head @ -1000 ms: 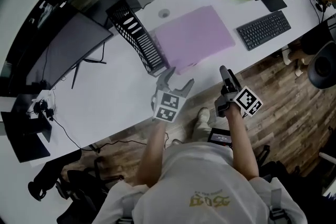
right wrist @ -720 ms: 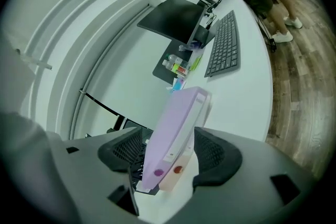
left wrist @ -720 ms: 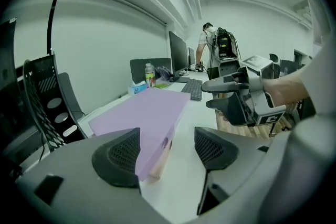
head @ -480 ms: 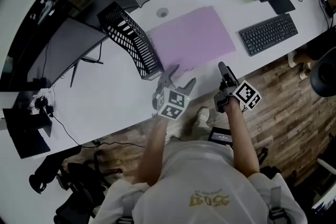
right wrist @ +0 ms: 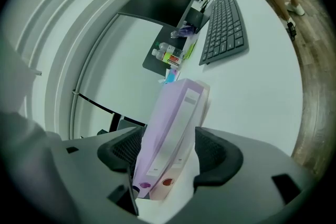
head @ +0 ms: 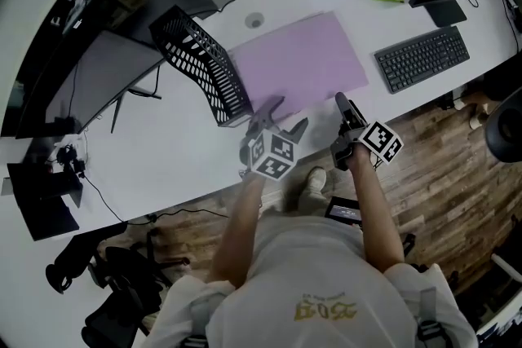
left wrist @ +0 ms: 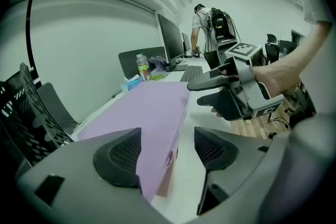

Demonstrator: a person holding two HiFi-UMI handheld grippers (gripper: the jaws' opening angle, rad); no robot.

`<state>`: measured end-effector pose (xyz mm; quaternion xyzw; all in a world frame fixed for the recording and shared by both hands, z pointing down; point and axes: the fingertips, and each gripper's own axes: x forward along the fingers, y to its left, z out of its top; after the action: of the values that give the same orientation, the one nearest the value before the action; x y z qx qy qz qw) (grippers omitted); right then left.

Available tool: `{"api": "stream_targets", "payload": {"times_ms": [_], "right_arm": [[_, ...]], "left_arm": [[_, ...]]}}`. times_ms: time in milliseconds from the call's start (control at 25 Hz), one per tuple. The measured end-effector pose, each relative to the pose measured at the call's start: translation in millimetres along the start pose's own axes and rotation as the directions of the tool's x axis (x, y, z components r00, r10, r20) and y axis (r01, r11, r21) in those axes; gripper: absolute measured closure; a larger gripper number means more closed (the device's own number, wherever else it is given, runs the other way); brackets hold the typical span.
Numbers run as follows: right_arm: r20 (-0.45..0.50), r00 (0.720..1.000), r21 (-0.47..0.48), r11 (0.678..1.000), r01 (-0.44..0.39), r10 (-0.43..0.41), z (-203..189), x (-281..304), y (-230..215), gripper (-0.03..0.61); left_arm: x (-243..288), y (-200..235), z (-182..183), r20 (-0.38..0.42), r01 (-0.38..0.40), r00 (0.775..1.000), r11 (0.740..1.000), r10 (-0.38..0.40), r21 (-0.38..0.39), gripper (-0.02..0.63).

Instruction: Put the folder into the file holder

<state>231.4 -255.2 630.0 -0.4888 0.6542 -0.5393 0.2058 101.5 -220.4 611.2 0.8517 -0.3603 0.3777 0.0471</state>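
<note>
Head view: a flat lilac folder (head: pixel 298 61) is laid lengthwise along the white counter (head: pixel 163 147), beside a black mesh file holder (head: pixel 204 65). Left gripper view: the left gripper's (left wrist: pixel 167 152) ribbed fingers (left wrist: pixel 118 157) are spread before its corner. Right gripper view: the right gripper's (right wrist: pixel 169 153) fingers (right wrist: pixel 218 155) are parted astride the labelled spine, which is pointed away.

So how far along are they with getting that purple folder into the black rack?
Nothing looks done yet: the folder lies flat on the desk beside the file holder, not in it. In hand: both claws are at the folder's near edge, the left claw open, the right claw open with the folder's spine between its jaws, seemingly unsqueezed. Left to do: grip, lift, slot it into the holder.
</note>
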Motion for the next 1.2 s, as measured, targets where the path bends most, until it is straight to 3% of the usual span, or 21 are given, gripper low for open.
{"api": "stream_targets", "payload": {"times_ms": [440, 1200], "right_arm": [[0.003, 1.000, 0.111, 0.994, -0.015, 0.014, 5, 25, -12, 0.264], [0.011, 1.000, 0.119, 0.993, 0.007, -0.008, 10, 42, -24, 0.291]], "left_arm": [[15, -1, -7, -0.046, 0.023, 0.999, 1.000, -0.023, -0.005, 0.308], [20, 1, -16, -0.063, 0.019, 0.998, 1.000, -0.019, -0.004, 0.330]]}}
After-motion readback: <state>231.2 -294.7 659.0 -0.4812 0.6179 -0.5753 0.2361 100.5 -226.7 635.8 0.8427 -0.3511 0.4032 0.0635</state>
